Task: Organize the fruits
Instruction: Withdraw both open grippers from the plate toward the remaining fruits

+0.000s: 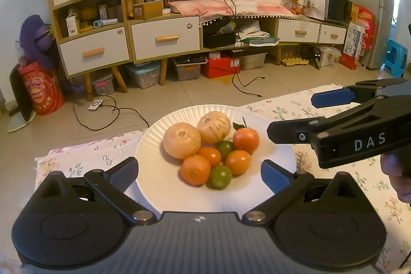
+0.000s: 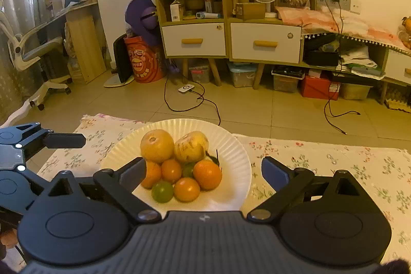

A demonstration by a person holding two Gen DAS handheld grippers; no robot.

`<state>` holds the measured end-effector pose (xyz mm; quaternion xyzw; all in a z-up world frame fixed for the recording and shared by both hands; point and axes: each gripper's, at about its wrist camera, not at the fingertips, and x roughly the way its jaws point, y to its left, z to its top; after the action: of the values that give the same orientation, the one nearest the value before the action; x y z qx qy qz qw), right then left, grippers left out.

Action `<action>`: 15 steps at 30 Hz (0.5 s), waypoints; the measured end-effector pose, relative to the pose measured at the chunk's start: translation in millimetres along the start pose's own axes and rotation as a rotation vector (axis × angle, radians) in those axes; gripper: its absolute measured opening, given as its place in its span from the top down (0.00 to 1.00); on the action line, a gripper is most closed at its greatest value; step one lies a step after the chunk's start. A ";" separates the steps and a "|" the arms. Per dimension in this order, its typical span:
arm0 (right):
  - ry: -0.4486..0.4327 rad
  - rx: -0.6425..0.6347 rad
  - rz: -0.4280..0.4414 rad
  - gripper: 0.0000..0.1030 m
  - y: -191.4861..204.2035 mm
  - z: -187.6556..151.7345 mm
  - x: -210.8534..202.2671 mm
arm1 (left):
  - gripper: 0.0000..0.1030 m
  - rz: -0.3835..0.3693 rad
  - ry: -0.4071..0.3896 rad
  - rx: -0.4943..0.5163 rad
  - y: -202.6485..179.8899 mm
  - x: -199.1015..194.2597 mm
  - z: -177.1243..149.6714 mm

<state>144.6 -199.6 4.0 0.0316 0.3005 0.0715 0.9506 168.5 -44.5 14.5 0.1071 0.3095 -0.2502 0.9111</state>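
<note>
A white paper plate sits on a floral tablecloth and holds a pile of fruit: two large yellowish round fruits, several small oranges and two green limes. My left gripper is open, its fingers either side of the plate's near half, above the fruit. My right gripper is open and empty, close over the plate's near edge. It also shows in the left wrist view, reaching in from the right beside the plate.
The floral tablecloth covers the table, whose far edge lies just beyond the plate. Beyond is tiled floor with cables, a wooden sideboard with white drawers, fans and storage boxes. An office chair stands at the left.
</note>
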 end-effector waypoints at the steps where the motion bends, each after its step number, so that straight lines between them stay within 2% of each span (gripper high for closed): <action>1: -0.001 0.000 -0.001 0.05 0.8 -1.0 -2.9 | 0.15 -0.001 0.000 0.001 -1.7 -3.8 -1.3; 15: 0.017 -0.017 0.004 0.01 17.9 -28.9 -43.4 | 0.15 0.021 0.057 -0.023 -14.5 -43.9 -35.6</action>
<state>90.7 -188.2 6.9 0.0235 0.3078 0.0765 0.9481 112.8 -27.3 13.0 0.1069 0.3369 -0.2339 0.9058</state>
